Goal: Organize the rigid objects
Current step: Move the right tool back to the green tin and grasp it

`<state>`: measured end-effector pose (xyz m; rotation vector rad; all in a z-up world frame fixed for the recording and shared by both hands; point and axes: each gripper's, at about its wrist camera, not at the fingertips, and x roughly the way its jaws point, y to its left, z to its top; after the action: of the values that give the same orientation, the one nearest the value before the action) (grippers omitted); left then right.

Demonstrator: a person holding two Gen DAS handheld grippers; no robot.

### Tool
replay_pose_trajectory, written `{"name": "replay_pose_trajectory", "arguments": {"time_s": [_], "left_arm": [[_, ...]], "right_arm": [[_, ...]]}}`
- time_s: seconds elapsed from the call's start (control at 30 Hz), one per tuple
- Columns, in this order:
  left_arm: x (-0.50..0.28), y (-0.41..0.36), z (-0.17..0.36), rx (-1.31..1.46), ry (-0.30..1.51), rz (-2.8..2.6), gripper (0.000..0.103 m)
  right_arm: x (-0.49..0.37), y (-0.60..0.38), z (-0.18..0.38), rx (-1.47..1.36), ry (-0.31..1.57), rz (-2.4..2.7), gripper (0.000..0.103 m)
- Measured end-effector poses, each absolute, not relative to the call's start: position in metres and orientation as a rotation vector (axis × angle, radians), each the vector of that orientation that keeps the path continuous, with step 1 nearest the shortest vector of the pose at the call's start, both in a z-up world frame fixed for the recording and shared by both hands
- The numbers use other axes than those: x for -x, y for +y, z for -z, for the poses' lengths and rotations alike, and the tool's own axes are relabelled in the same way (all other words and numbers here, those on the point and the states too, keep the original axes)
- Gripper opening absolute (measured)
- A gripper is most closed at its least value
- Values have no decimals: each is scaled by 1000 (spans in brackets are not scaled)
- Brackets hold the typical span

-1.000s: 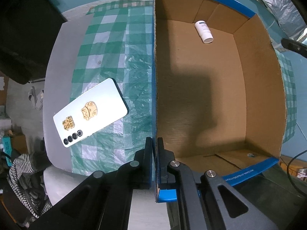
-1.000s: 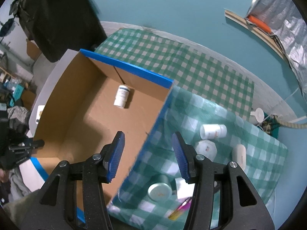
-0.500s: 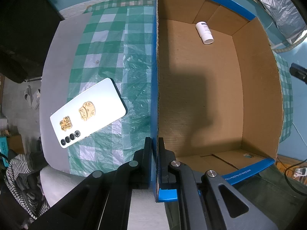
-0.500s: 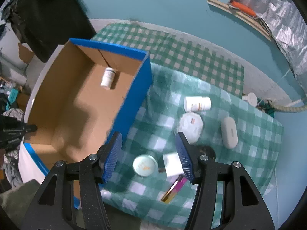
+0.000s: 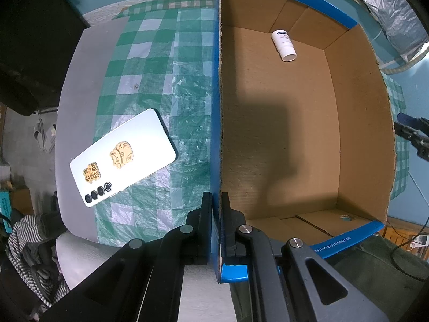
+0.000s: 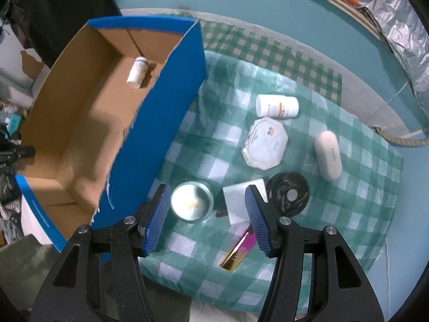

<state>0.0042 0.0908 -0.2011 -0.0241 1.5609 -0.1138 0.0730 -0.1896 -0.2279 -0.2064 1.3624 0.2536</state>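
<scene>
My left gripper point(image 5: 216, 204) is shut on the near end of the left wall of the blue cardboard box point(image 5: 359, 123). A white pill bottle point(image 5: 284, 45) lies in the box's far corner, and it also shows in the right wrist view as the bottle point(image 6: 137, 72). My right gripper point(image 6: 207, 196) hangs open above the checked cloth, right of the box point(image 6: 171, 102), holding nothing. Below it sit a round jar with a pale lid point(image 6: 191, 201) and a white square piece point(image 6: 242, 198).
On the cloth lie a white bottle point(image 6: 277, 106), an octagonal white container point(image 6: 265, 143), a white oval case point(image 6: 328, 155), a black disc point(image 6: 291, 194) and a pink-gold stick point(image 6: 238, 249). A white phone point(image 5: 126, 158) lies left of the box.
The right gripper moved from above the box's right wall to over the items on the cloth, sank lower, and its jaws widened a little. The left gripper kept its grip on the box wall.
</scene>
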Motion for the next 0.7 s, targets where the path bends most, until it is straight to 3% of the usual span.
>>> {"name": "replay_pose_trajectory", "arguments": {"time_s": [0.7], "left_arm": [[-5,89,202,20,1568,114,5]], "right_arm": [[-67,-173,277,307,1409,-284,58]]}}
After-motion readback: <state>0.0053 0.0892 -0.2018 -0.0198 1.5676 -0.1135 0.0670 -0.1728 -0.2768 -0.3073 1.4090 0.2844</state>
